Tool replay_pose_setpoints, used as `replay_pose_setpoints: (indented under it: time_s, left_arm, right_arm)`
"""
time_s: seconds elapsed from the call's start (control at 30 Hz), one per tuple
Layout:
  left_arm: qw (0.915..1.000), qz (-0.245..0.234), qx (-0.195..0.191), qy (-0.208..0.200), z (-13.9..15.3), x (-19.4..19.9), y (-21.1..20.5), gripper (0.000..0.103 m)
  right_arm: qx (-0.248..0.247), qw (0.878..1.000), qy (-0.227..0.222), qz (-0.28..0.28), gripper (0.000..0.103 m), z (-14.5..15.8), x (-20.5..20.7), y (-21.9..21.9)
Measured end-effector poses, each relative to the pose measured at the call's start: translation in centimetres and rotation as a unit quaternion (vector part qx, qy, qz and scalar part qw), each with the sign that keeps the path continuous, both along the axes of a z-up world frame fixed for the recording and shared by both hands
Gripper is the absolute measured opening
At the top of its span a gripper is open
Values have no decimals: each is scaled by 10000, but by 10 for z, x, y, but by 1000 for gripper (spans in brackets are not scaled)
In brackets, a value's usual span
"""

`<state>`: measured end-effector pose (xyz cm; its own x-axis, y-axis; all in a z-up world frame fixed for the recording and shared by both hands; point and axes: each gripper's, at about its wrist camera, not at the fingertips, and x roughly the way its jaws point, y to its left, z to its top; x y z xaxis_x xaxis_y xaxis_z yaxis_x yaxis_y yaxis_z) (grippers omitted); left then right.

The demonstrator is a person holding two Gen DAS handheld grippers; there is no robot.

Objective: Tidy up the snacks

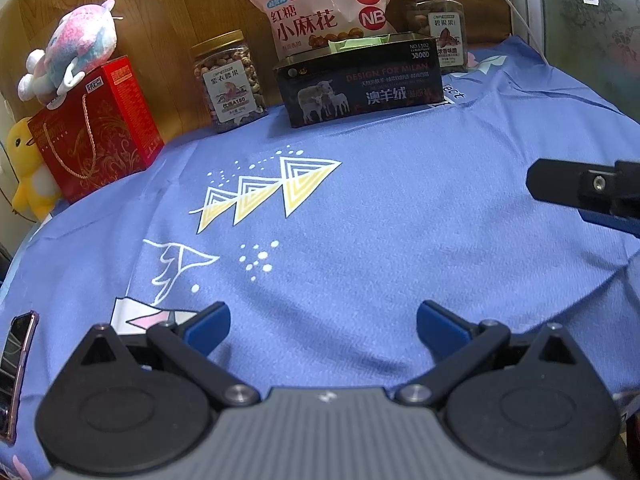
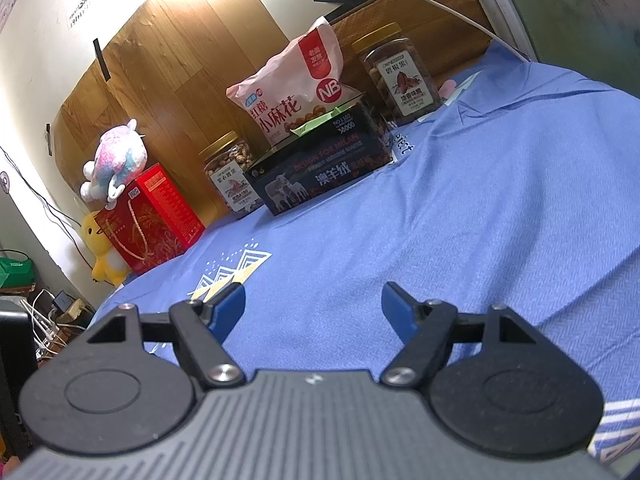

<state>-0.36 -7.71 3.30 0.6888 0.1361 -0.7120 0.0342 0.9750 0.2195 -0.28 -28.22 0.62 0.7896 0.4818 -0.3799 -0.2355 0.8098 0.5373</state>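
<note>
You have bare blue cloth (image 1: 380, 208) ahead of both grippers. Along the far edge, the red gift box (image 1: 96, 128), two nut jars, black tin (image 1: 360, 88) and snack bag (image 1: 320, 8) block you.

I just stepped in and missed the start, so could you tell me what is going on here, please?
A person is holding two grippers over a bed with a blue sheet, about to tidy snacks. The left gripper and right gripper are both open and hold nothing. The snacks stand untouched along the wooden headboard: a pink snack bag behind a black box, a nut jar on either side, and a red gift box with a plush toy on top.
</note>
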Motion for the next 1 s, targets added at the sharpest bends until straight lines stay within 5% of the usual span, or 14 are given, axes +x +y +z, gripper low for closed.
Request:
replay_pose_setpoints:
  time_s: [0.43, 1.0]
  left_arm:
    - [10000, 54, -36, 49, 0, 0, 1, 103]
    - [9996, 128, -212, 156, -2, 2, 5, 103]
  right_arm:
    - [-438, 9965, -651, -290, 86, 11, -18, 9]
    - [-434, 9971, -586, -235, 89, 10, -15, 8]
